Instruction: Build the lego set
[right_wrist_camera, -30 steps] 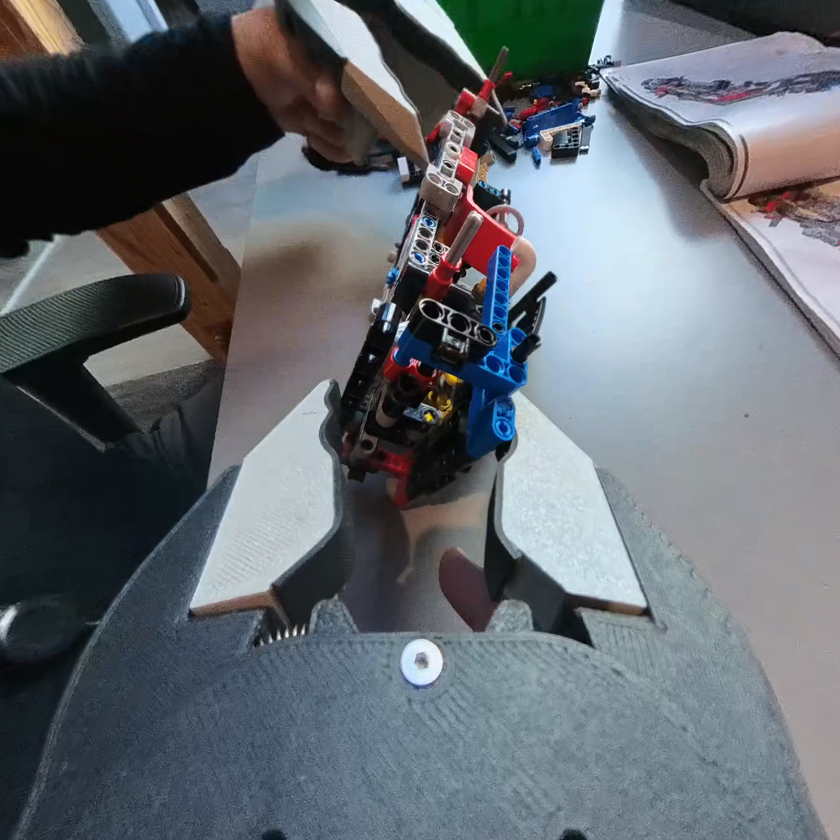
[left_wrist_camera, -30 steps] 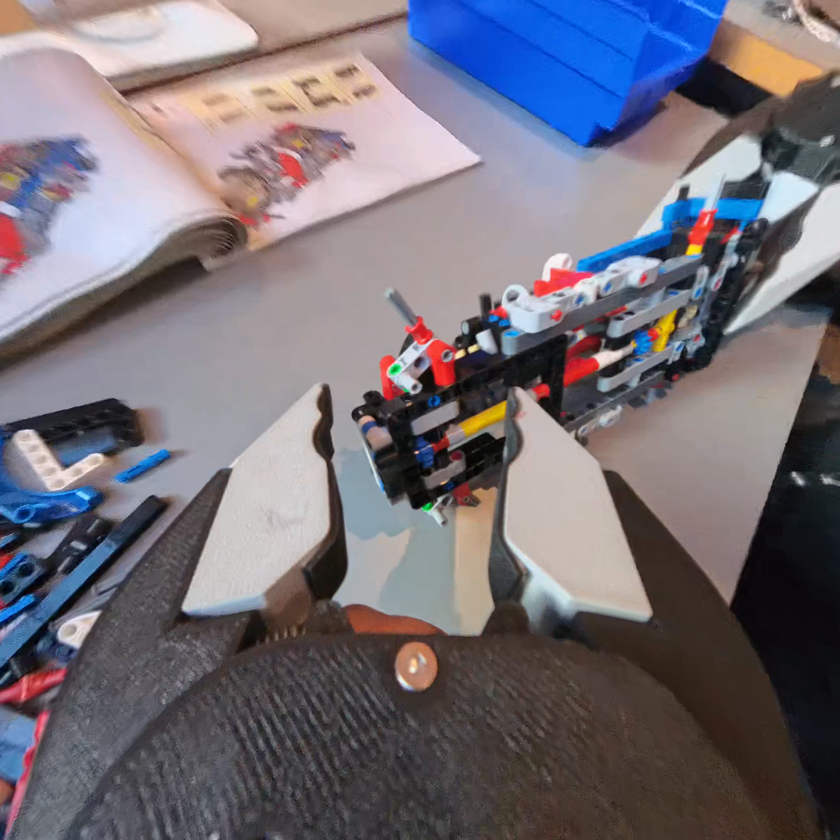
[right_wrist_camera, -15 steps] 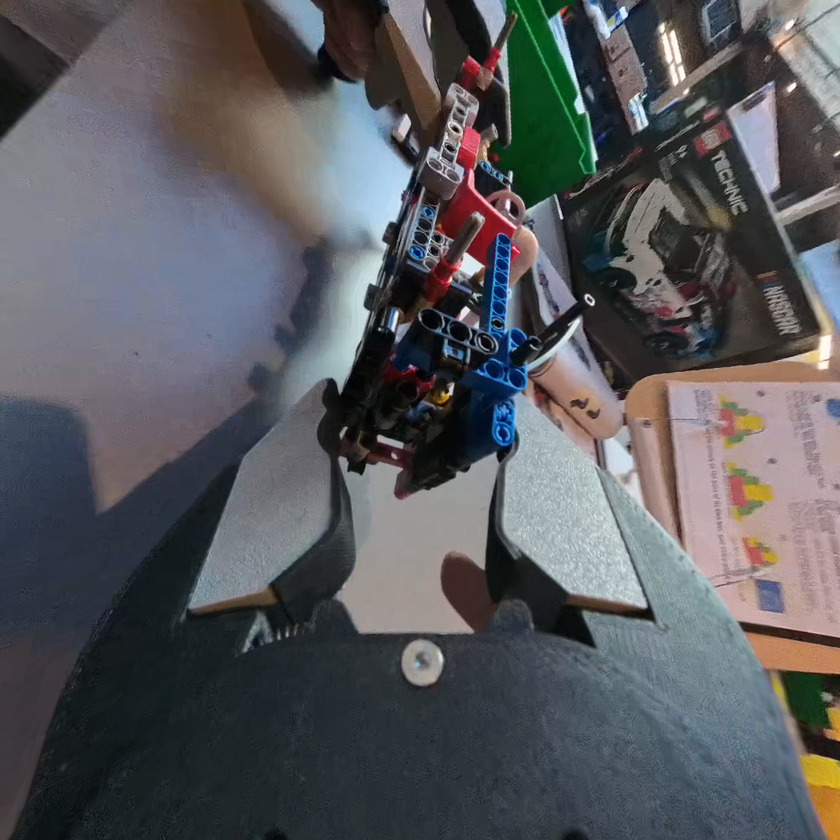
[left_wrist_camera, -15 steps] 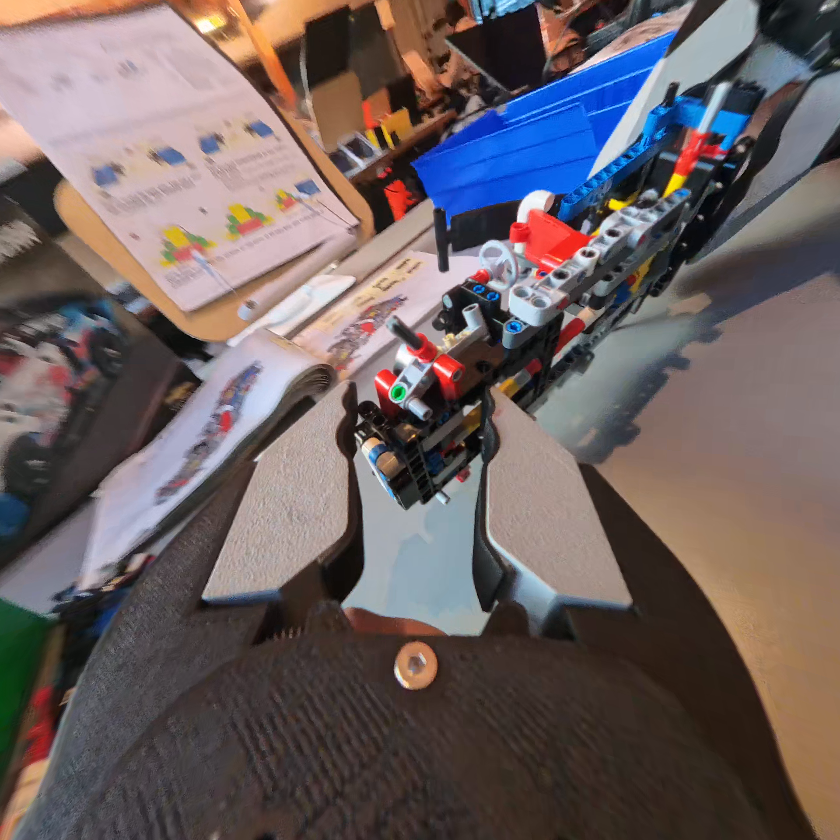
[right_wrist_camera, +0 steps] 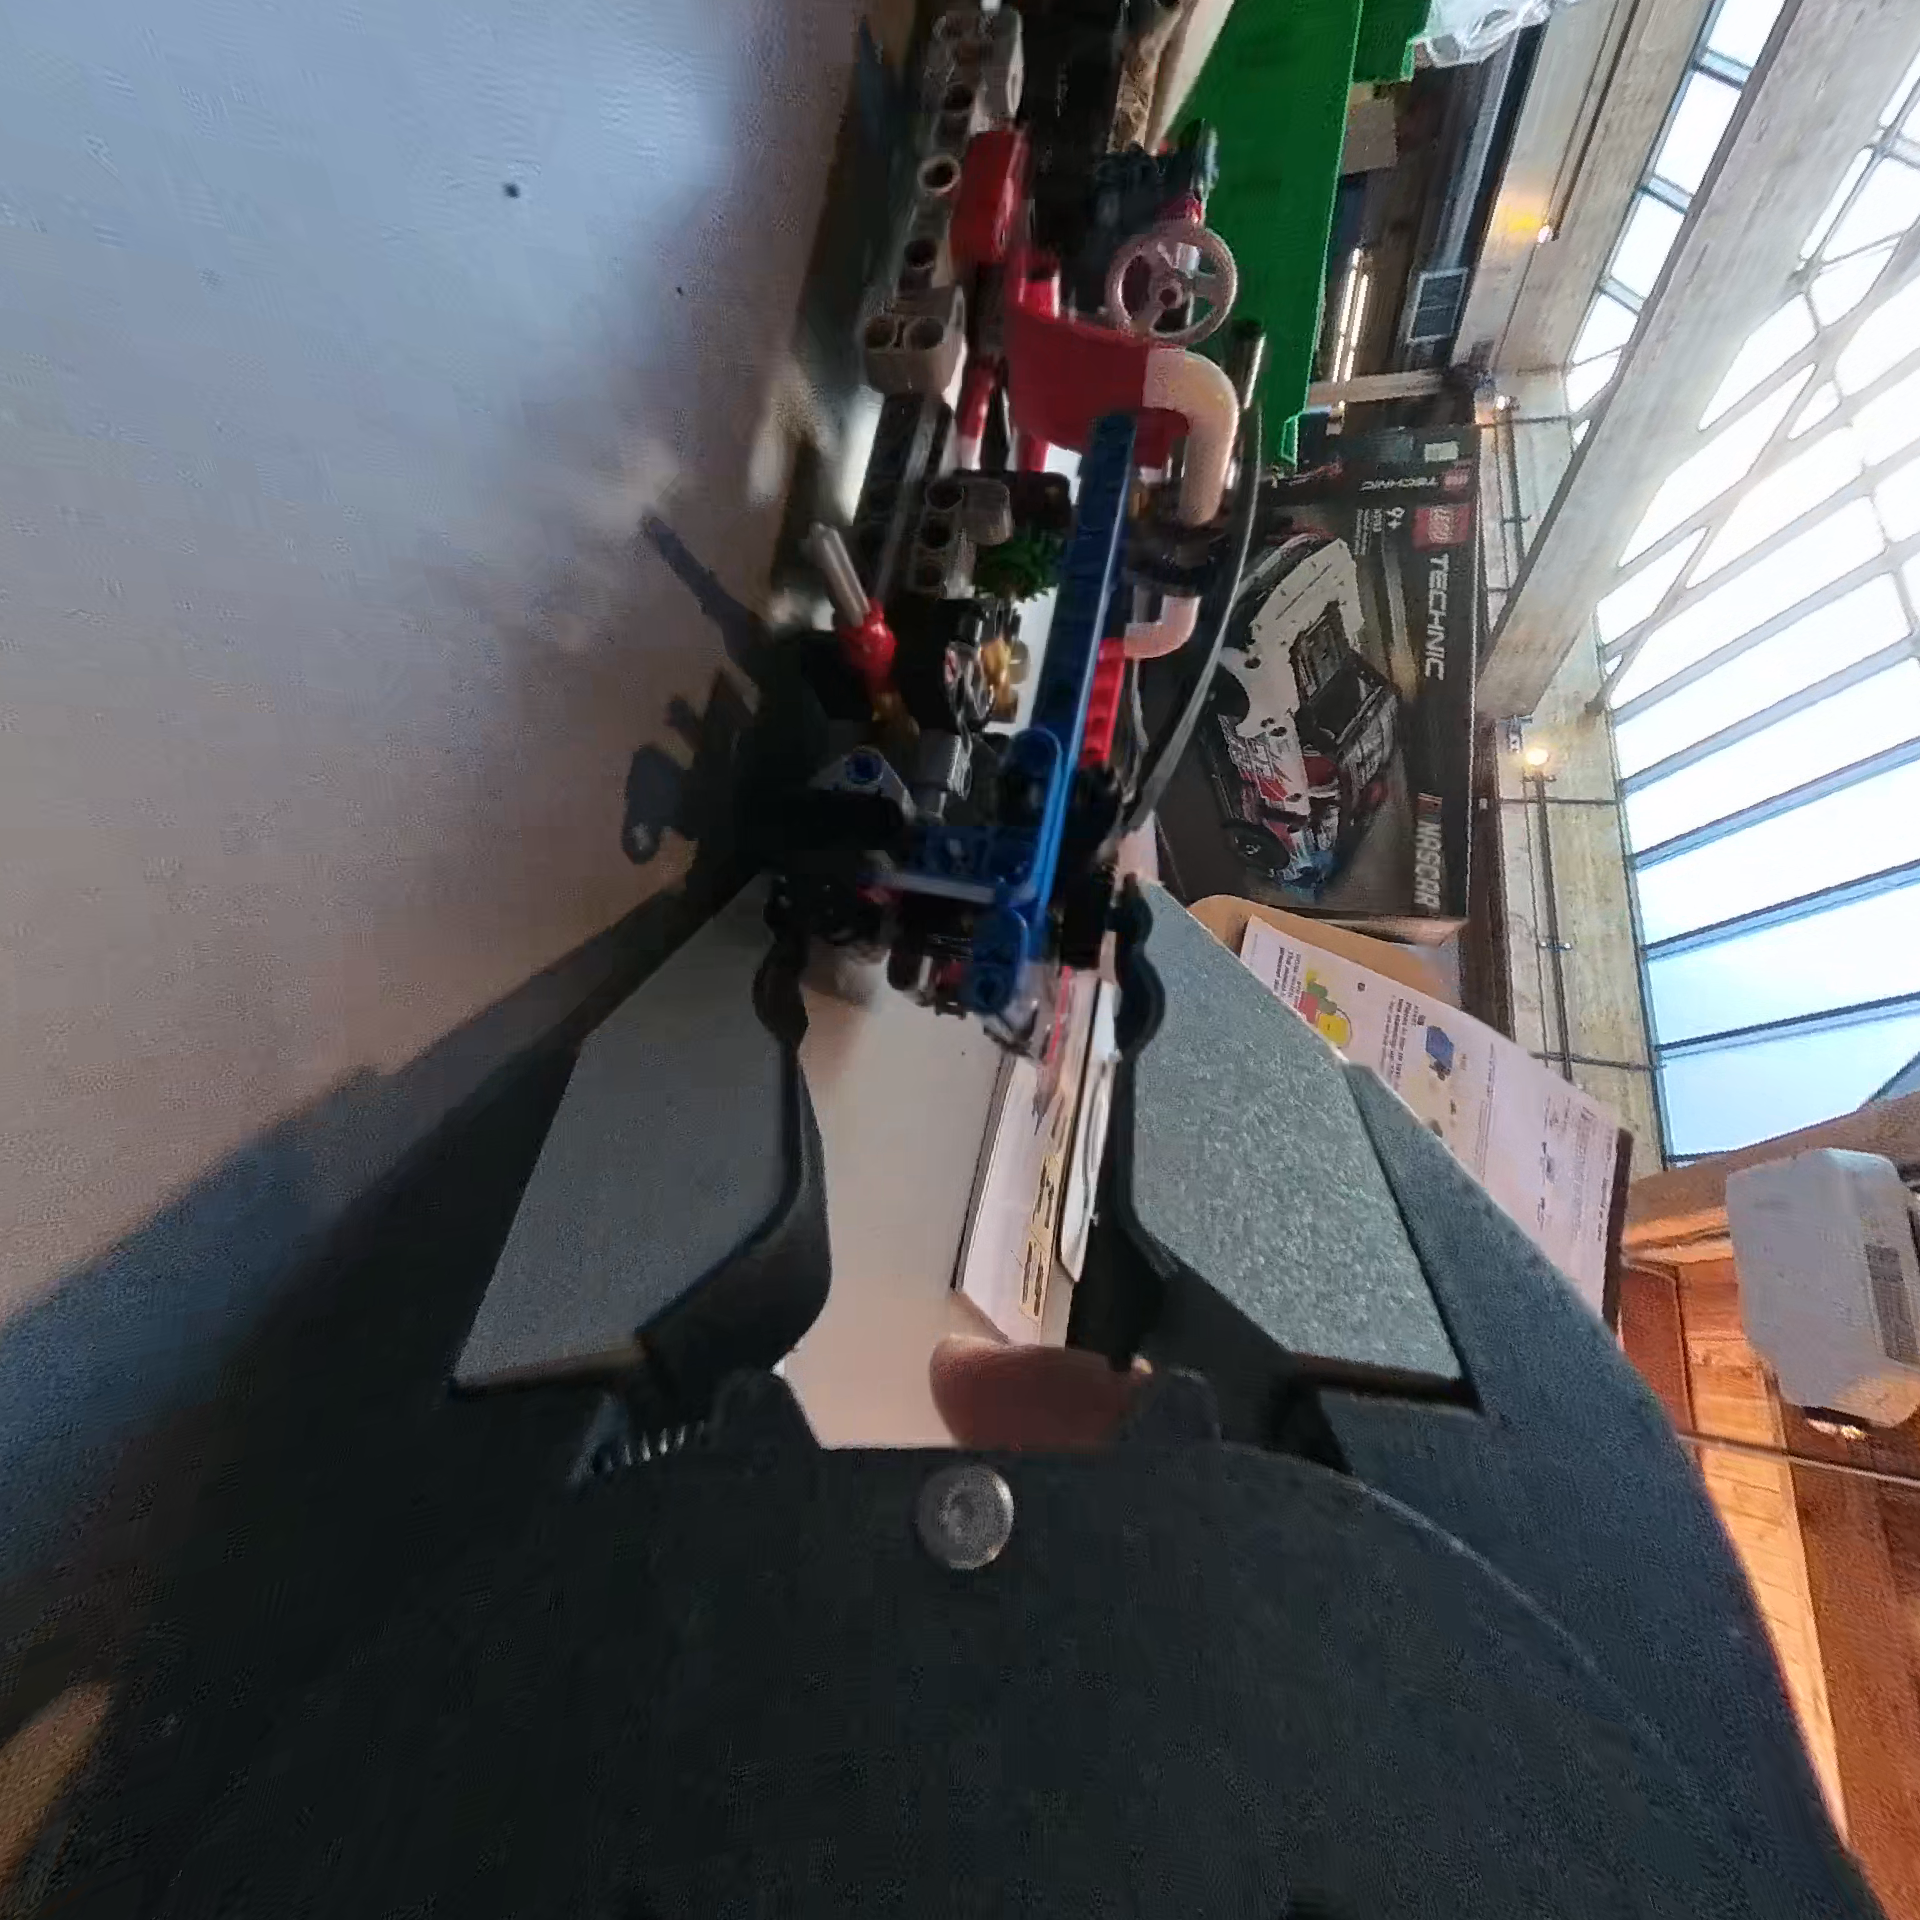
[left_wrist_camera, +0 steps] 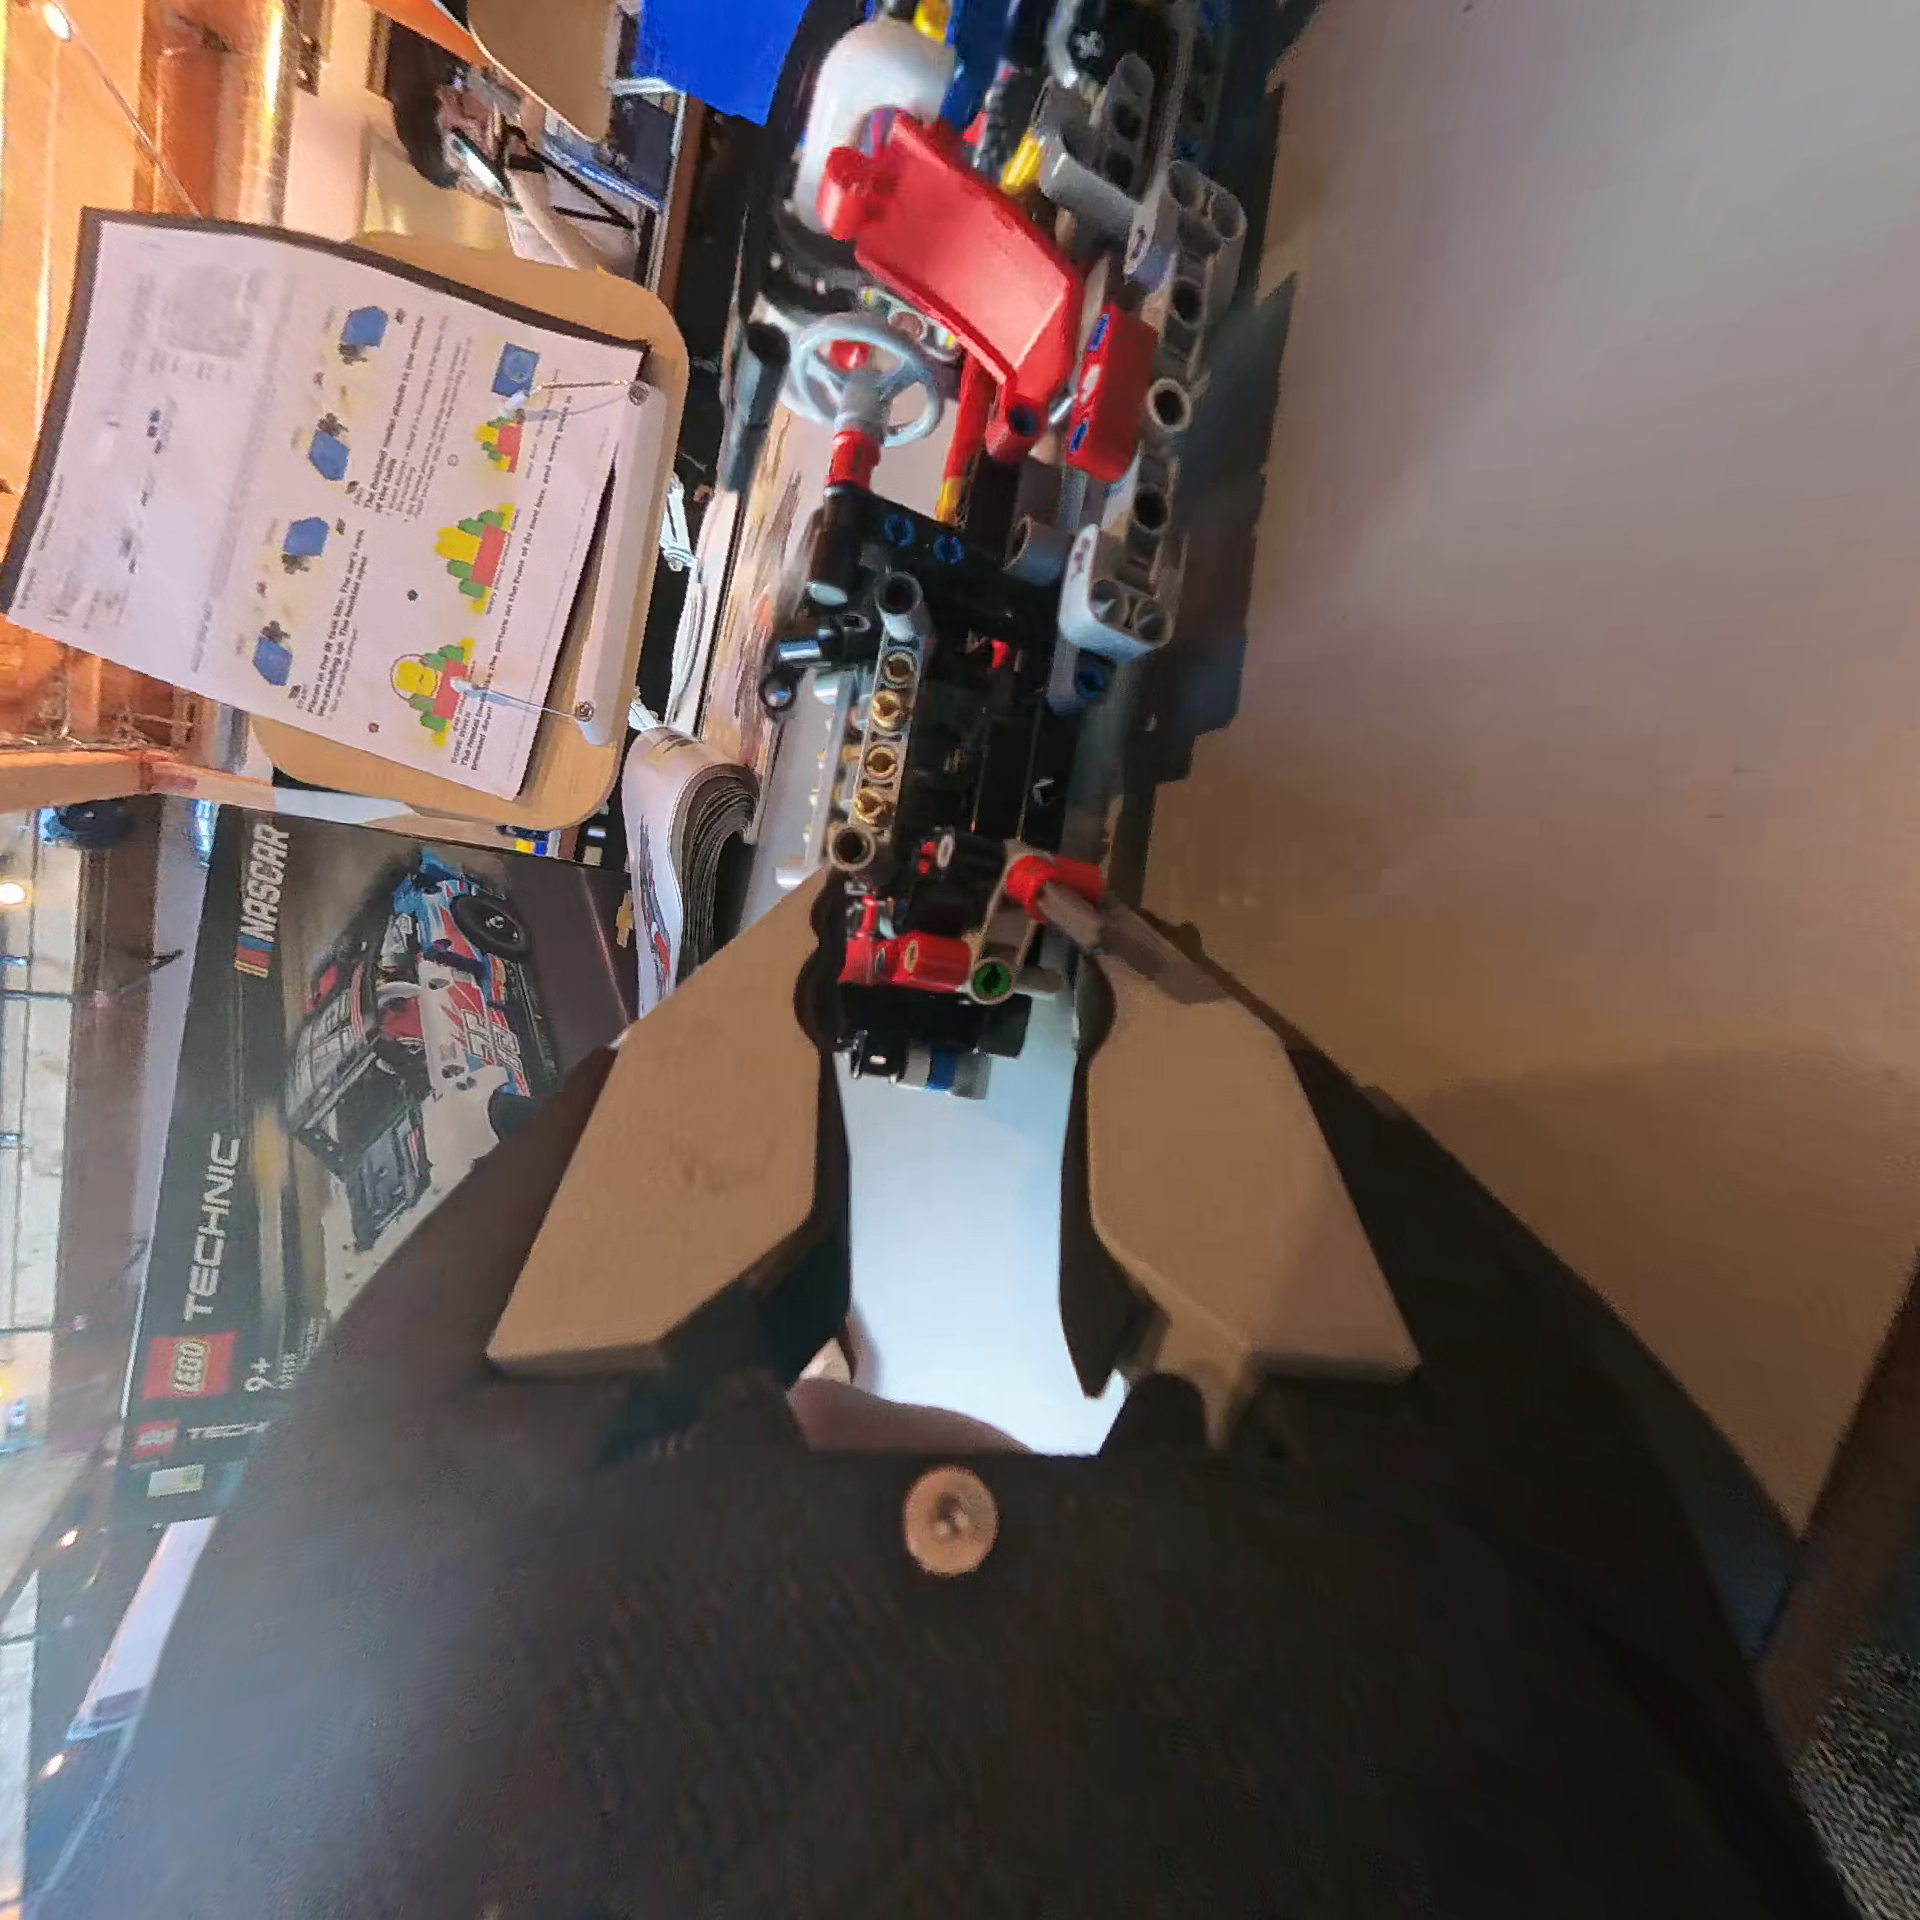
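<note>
My left tongs (left_wrist_camera: 951, 971) and right tongs (right_wrist_camera: 961, 945) each pinch an end of the model (left_wrist_camera: 987, 623) – lifted and rolled sideways since a second ago; box (left_wrist_camera: 343, 1091) and instruction sheet (left_wrist_camera: 312, 488) stand beyond.

Each black hand-held gripper (left_wrist_camera: 951, 966) has grey fingers (left_wrist_camera: 696, 1164) and a silver screw (left_wrist_camera: 948, 1521).

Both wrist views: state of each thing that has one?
Left gripper: shut on lego model's end.
Right gripper: shut on its other end.
Lego model: partly built, held off the table between both grippers.
Instruction booklet: open.
Set box: standing upright.
</note>
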The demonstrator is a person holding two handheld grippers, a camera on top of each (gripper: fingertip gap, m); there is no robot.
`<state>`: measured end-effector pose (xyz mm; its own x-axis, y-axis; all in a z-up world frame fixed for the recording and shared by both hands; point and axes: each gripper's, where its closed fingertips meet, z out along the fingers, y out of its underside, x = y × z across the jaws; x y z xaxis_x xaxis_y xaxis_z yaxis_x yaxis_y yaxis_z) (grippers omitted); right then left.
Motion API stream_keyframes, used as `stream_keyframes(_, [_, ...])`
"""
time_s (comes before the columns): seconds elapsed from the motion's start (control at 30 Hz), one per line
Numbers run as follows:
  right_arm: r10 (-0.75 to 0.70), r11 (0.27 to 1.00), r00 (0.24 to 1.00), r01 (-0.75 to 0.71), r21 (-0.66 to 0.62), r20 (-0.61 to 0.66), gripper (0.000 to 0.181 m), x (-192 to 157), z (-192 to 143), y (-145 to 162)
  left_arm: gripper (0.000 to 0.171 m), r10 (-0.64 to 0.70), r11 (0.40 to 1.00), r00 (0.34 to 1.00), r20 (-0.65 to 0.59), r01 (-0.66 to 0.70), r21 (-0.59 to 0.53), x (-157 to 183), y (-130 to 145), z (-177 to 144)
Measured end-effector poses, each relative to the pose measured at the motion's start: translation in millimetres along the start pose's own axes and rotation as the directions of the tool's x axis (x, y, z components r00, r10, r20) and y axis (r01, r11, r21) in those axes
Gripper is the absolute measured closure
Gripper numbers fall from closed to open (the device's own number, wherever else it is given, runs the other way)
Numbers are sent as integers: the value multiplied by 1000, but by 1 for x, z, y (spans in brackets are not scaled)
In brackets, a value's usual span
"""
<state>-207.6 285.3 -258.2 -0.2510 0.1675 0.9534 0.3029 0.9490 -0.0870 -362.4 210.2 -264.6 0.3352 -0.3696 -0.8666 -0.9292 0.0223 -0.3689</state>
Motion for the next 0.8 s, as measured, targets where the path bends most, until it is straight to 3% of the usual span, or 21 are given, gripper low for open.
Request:
stream_keyframes(0.17, [64,998,998,-64,19,21,126,-8,-27,6,132,-4,1000,1000,-15,4,1,2,-3,-2])
stream_keyframes(0.3, [325,944,944,-321,-82,50,95,-2,-45,26,131,-57,995,998,-11,56,-82,0,6,-4])
stream_keyframes(0.4, [623,782,771,-616,-95,128,67,-9,-58,24,114,-114,988,993,8,114,-107,-4,6,-10])
stream_keyframes(0.47, [760,641,611,-761,-99,223,61,-21,-63,15,117,-31,984,1000,-4,30,-173,-3,9,-16])
stream_keyframes(0.53, [820,552,505,-822,-141,268,59,-27,-67,15,110,86,970,996,-8,-85,-229,-6,13,-22])
stream_keyframes(0.6, [885,435,392,-888,-148,250,52,-19,-68,20,108,116,952,993,-30,-119,-283,-8,21,-28])
stream_keyframes(0.67, [932,315,266,-930,-187,248,45,-18,-67,29,120,114,939,992,-59,-127,-320,-4,28,-28])
stream_keyframes(0.7, [944,270,213,-938,-218,252,40,-20,-66,32,138,107,928,988,-114,-140,-345,4,31,-28])
stream_keyframes(0.8, [961,226,157,-919,-322,227,31,-33,-60,39,133,33,890,976,-215,-127,-439,3,30,-24])
